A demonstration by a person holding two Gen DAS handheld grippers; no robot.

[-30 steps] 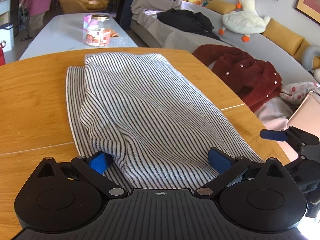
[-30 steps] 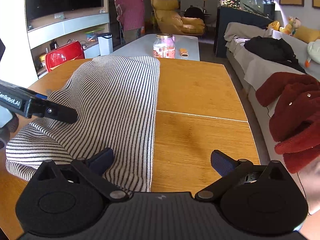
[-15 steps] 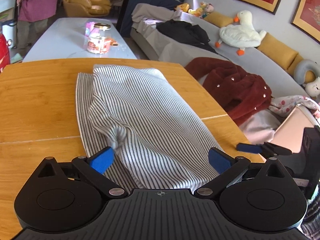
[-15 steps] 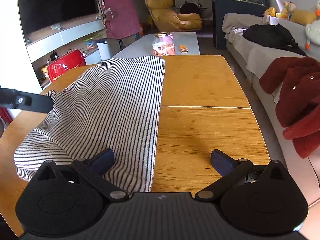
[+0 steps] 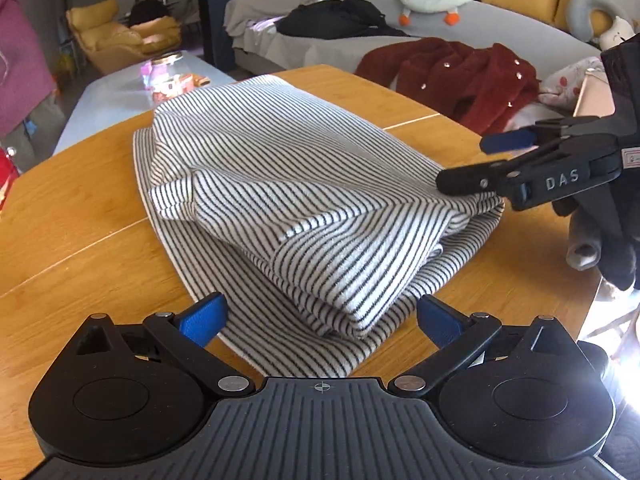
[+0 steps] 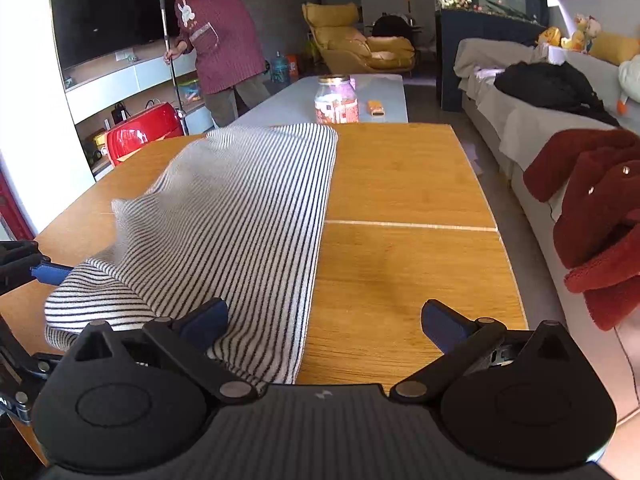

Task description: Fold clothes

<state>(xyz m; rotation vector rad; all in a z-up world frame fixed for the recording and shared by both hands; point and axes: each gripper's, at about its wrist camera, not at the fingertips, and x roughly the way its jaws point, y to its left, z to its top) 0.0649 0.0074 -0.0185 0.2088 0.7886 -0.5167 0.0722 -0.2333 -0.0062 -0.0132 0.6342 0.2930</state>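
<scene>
A black-and-white striped garment (image 5: 288, 200) lies folded in loose layers on the wooden table (image 5: 80, 208). It also shows in the right wrist view (image 6: 240, 216). My left gripper (image 5: 320, 320) is open and empty, its blue fingertips (image 5: 202, 318) on either side of the garment's near corner. My right gripper (image 6: 324, 322) is open, its left fingertip over the garment's near edge and the right one over bare wood. In the left wrist view the right gripper (image 5: 480, 160) stands at the garment's right edge, one finger touching the cloth.
A dark red fleece coat (image 5: 452, 76) lies on the grey sofa (image 5: 500, 32) right of the table. A jar (image 6: 336, 98) stands on a pale low table beyond. A person (image 6: 216, 36) with a mop stands at the far left.
The garment's near part has been folded over into a thicker stack. My left gripper has swung left and now looks across the garment toward the right gripper.
</scene>
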